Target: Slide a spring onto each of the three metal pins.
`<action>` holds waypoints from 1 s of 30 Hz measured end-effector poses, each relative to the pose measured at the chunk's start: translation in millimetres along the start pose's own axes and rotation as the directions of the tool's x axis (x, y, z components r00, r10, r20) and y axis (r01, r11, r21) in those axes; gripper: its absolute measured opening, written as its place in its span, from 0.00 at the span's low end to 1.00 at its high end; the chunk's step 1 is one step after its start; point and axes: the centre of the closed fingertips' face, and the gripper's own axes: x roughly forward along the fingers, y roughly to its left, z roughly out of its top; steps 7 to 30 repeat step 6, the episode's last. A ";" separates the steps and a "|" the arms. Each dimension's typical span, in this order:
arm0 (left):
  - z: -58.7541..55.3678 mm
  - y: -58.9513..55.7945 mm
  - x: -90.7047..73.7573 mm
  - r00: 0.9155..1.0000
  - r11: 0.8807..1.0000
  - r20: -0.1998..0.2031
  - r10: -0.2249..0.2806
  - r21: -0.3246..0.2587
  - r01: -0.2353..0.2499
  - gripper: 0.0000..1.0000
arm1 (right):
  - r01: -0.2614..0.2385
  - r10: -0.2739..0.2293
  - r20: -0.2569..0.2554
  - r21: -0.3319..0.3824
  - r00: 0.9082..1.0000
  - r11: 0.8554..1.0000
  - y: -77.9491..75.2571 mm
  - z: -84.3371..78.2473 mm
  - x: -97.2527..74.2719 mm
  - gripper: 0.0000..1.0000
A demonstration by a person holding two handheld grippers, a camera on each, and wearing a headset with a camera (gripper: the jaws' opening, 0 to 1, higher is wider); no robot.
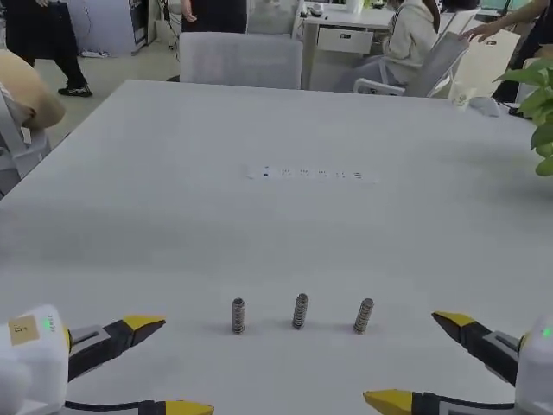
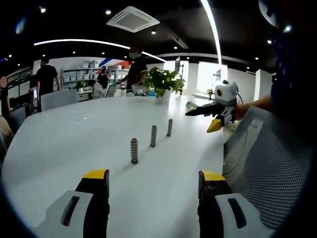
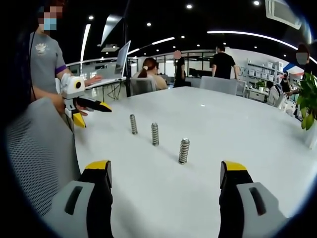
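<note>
Three springs (image 1: 300, 311) stand upright on the counter (image 1: 276, 216), long axes vertical, in a row running 9 to 3 o'clock. They are judged already seated on the pins, which are hidden inside them. The left tool (image 1: 186, 363) has its jaws apart and empty, and the row lies at its 2 o'clock. The right tool (image 1: 399, 356) has its jaws apart and empty, and the row lies at its 10 o'clock. Each tool is nearest the end spring on its own side, and neither touches one.

We find no text that can be read. A small yellow label (image 1: 23, 328) on the left gripper (image 1: 183, 365) is too blurred to make out, and the faint blue print (image 1: 304, 173) on the table (image 1: 173, 216) is illegible too.
</note>
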 end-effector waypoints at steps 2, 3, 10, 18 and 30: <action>-1.7 0.4 0.4 1.000 1.000 -0.004 0.001 -0.001 -0.001 0.70 | 0.002 -0.002 0.000 0.002 1.000 1.000 -0.3 0.5 -0.1 0.91; -2.4 0.3 0.6 1.000 1.000 -0.006 0.000 -0.002 0.000 0.70 | 0.004 -0.004 -0.002 0.000 1.000 1.000 -1.0 0.2 -0.3 0.91; -2.2 0.2 1.1 1.000 1.000 -0.006 0.000 -0.003 0.000 0.70 | 0.004 -0.004 0.000 0.000 1.000 1.000 -1.3 1.3 0.0 0.91; -2.2 0.2 1.1 1.000 1.000 -0.006 0.000 -0.003 0.000 0.70 | 0.004 -0.004 0.000 0.000 1.000 1.000 -1.3 1.3 0.0 0.91; -2.2 0.2 1.1 1.000 1.000 -0.006 0.000 -0.003 0.000 0.70 | 0.004 -0.004 0.000 0.000 1.000 1.000 -1.3 1.3 0.0 0.91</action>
